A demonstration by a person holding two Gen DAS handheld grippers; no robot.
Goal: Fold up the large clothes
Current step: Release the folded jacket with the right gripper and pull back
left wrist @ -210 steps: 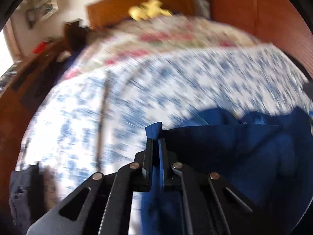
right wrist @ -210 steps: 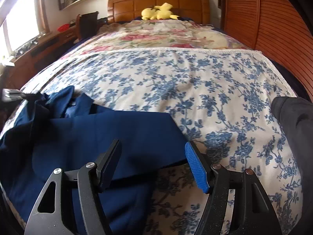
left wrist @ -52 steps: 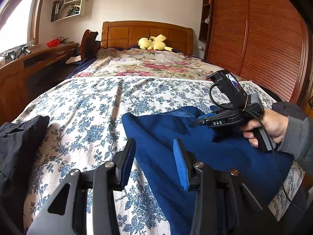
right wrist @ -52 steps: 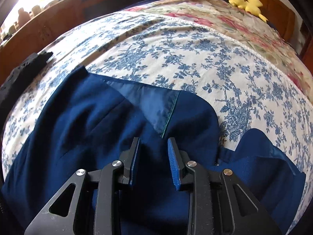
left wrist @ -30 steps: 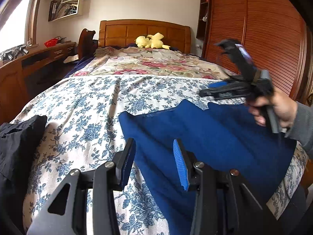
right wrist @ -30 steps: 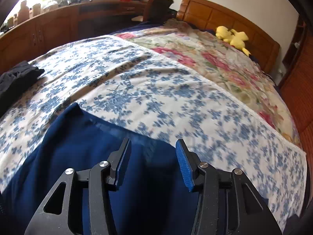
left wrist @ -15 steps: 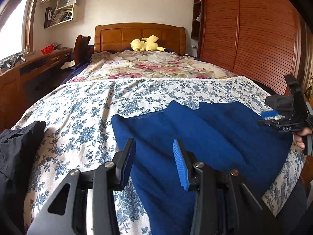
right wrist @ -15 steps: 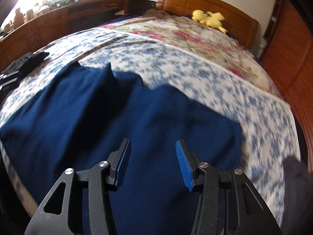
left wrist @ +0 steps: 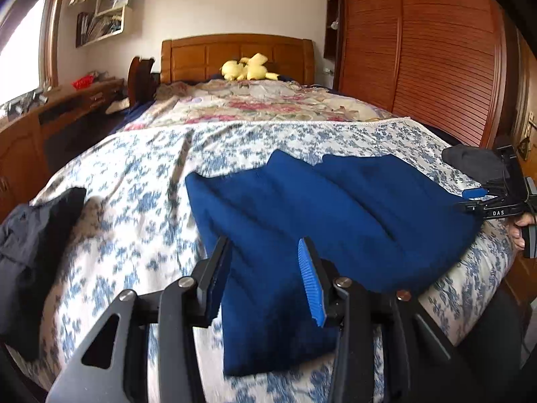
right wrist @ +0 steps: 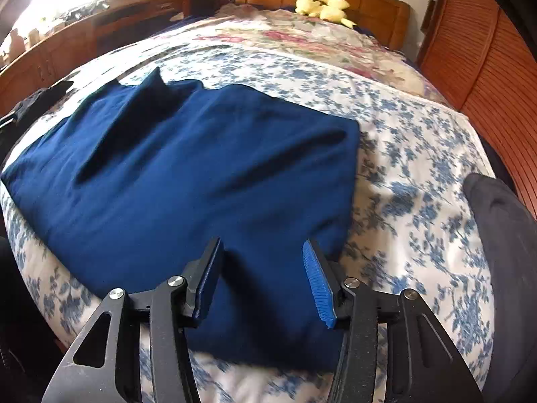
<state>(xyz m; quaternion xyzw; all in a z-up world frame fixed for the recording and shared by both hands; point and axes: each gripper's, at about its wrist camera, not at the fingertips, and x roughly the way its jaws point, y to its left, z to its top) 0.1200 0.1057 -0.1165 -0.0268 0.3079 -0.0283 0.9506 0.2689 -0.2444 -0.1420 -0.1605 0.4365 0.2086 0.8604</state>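
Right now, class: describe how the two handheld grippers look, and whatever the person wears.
Both the left gripper and right gripper have black frames with silver screws and ribbed blue pads. The right one carries white "DAS" lettering. No clothing on the person can be made out.

dark clothes crowd the bedspread edge; middle open.

Dark garment cut off at left edge; bedspread print blurred nearby.

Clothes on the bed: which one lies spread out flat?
The blue garment in the middle; the black one at the left edge and the grey one at the right lie bunched.
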